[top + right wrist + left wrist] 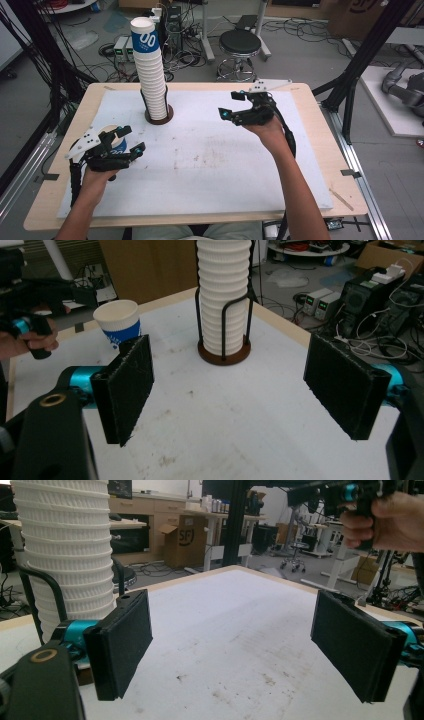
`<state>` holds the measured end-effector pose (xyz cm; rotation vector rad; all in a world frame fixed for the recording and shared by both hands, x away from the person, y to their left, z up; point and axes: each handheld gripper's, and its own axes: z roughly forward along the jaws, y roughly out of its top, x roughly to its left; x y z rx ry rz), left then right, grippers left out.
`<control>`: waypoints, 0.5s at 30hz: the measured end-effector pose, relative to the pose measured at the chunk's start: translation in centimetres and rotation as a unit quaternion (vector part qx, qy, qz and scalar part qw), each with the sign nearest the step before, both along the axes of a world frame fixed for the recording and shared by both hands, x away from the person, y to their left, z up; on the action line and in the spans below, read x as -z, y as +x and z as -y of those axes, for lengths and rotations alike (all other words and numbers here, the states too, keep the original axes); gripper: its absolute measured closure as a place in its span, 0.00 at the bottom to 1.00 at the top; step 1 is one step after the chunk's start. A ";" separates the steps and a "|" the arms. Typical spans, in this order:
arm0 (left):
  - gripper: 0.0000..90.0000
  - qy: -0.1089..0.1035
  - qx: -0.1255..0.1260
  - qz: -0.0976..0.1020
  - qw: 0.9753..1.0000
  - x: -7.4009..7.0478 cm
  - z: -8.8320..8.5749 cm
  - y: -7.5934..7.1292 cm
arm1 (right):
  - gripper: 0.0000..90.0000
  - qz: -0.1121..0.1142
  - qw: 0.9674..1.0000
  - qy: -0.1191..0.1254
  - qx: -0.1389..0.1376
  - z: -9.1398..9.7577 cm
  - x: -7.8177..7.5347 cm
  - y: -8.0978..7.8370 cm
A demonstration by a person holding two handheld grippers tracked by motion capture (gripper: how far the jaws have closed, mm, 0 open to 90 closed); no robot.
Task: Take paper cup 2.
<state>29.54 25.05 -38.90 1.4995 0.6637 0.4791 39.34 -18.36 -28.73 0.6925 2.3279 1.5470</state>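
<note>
Near the counter's left edge: single cup beside the left gripper

High view: left gripper (127, 140) jaws wide, empty, cup (116, 141) just behind them. Left gripper view: cup stack (67, 550) ahead-left. Right gripper view: right gripper (227, 390) jaws wide, empty; stack upright, straight ahead.

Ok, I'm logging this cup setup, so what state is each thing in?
Tall stack of white ribbed paper cups: upright, nested in its black wire holder.
Single white-and-blue paper cup: upright, alone, beside the left gripper.
Left gripper: jaws open, empty.
Right gripper: jaws open, empty.
</note>
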 end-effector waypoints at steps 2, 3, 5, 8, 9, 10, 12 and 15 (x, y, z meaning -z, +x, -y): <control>0.18 -0.002 -0.001 0.001 1.000 0.0 0.0 0.0 | 0.23 0.002 1.000 0.005 -0.006 -0.8 -0.9 0.7; 0.18 -0.003 0.000 0.002 1.000 0.0 -0.1 0.0 | 0.23 0.004 1.000 0.006 -0.009 -1.2 -1.2 1.0; 0.18 -0.005 0.000 0.004 1.000 -0.1 -0.1 0.0 | 0.23 0.000 1.000 0.006 -0.018 -1.9 -1.8 1.7; 0.18 -0.006 0.002 0.002 1.000 0.0 -0.1 0.0 | 0.23 0.006 1.000 0.008 -0.026 -3.1 -2.6 2.5; 0.18 -0.005 0.002 0.002 1.000 0.0 -0.1 0.0 | 0.23 0.005 1.000 0.007 -0.027 -3.4 -2.9 2.7; 0.18 -0.004 0.002 0.002 1.000 0.0 -0.1 0.0 | 0.23 0.009 1.000 0.005 -0.029 -3.8 -3.2 3.0; 0.18 -0.005 0.002 0.001 1.000 0.0 -0.1 0.0 | 0.23 0.008 0.999 0.010 -0.035 -4.5 -3.6 3.4; 0.18 -0.007 0.003 0.003 1.000 0.0 -0.1 0.0 | 0.23 0.011 0.999 0.007 -0.036 -5.5 -4.2 4.0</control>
